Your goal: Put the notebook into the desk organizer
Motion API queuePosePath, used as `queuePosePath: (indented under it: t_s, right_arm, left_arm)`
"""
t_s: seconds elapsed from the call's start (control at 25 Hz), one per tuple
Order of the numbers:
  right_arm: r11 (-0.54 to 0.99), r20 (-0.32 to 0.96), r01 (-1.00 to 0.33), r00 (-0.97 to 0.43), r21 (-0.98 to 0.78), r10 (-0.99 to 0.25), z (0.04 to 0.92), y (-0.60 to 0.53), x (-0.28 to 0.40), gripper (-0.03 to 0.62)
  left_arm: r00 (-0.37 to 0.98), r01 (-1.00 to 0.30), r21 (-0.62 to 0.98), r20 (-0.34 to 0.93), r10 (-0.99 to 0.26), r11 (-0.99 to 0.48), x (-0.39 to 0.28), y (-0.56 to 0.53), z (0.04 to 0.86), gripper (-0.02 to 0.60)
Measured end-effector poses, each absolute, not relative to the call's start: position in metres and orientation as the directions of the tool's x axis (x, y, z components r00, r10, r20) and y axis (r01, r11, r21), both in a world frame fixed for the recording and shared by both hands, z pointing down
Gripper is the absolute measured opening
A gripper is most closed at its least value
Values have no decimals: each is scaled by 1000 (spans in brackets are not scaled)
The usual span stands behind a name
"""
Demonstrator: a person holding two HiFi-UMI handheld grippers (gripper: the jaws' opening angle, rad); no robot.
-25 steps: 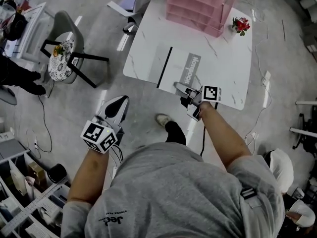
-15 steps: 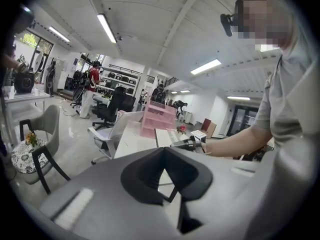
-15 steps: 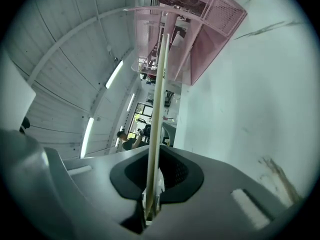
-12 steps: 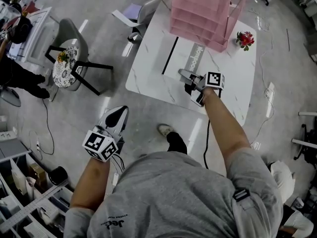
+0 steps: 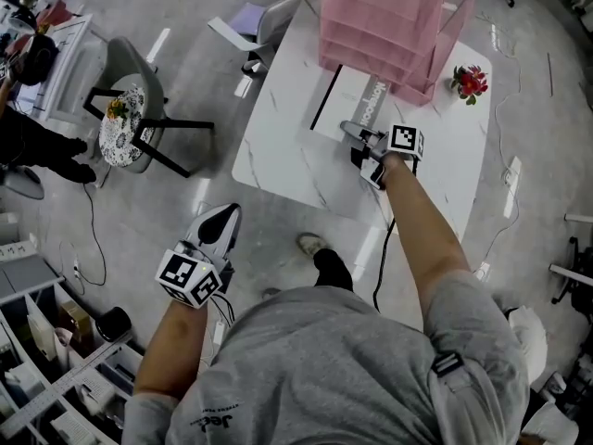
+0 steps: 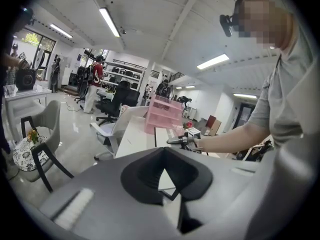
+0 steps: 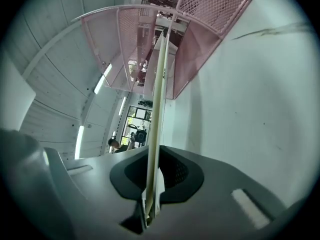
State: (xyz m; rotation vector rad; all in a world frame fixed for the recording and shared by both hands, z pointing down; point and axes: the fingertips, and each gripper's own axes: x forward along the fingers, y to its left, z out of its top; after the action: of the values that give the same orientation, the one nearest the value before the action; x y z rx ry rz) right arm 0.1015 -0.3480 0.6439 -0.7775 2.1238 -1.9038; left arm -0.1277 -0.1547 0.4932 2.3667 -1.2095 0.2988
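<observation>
**Head view.**
- Notebook [image 5: 357, 109]: flat on the white bench [image 5: 287, 156], its far end at the mouth of the lowest tier of the pink desk organizer [image 5: 389, 26]. A second ago it is seen lying wholly in the open at mid-bench, so it has been slid toward the far side. Insertion is judged begun but not finished, as most of the cover is still outside.
- Right gripper [image 5: 350, 130]: at the notebook's near edge, carried farther across the bench than before.
- Left gripper [image 5: 218, 225]: held over the floor to the near left, well apart from the bench, its position little altered.
- Red flower [image 5: 471, 82]: on the bench, right of the organizer.

**Left gripper view.**
- Left gripper [image 6: 166, 176]: fingers [image 6: 140, 174] brought together, with nothing between them.
- The organizer [image 6: 162, 115] is seen far off.

**Right gripper view.**
- Right gripper [image 7: 152, 184]: fingers [image 7: 190, 179] clamped on the notebook [image 7: 157, 109], seen edge-on.
- The notebook's far end is entered between the mesh trays of the organizer [image 7: 145, 49].
</observation>
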Motion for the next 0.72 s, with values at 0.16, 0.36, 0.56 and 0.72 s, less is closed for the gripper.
queuePosePath:
  t_s: [0.16,0.36,0.56,0.72]
  right_arm:
    - [12,202,-238,-846,-971,-493,651,-360,103,9]
    - [-24,202,-219,-845,-976,-495,658,-372,104,11]
    - [-38,224,-238,-833,-971,-506,662,-391,111,11]
    - [-32,243,-265,-825,-964,-511,664,-412,118,11]
  left_arm:
    - [588,-809,306,404,-701,-502,-124,-164,498,54]
    - [589,-808,315,418,-691,-498,-118,-173,502,54]
    - [585,-811,316,427,-689,-492,-118,-180,504,54]
    - [580,-814,315,438,-687,-487,-117,-183,507,54]
